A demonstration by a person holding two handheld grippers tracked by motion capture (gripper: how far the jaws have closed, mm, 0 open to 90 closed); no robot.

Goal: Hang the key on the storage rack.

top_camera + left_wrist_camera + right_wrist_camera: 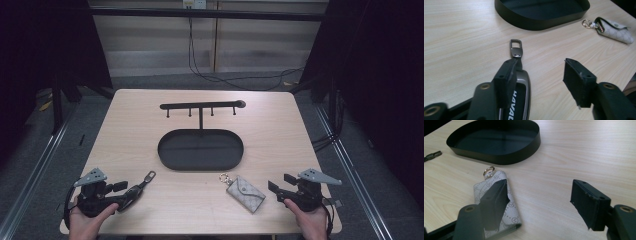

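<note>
The left gripper point(131, 188) is sitting at the near left corner of the table point(130, 115), held in the person's left hand point(90, 217). Its jaws are standing wide apart. The key fob point(520, 82) is lying flat on the table, partly under the left jaw; whether that jaw is touching it cannot be told. Its metal clasp point(516, 48) is pointing toward the tray point(541, 18).

The right gripper point(272, 188) is sitting at the near right corner, held in the right hand point(309, 217). Its jaws are also standing wide apart and gripping nothing. In the right gripper view, the pouch point(510, 207) is lying flat beneath the left jaw, with its ring point(488, 171) pointing toward the tray.

In the high view, the pouch point(245, 193) is resting between the two grippers, nearer the right one, just in front of the tray point(200, 165). The black oval tray is sitting at the table centre. A hook rack point(202, 106) is rising from its far edge.
</note>
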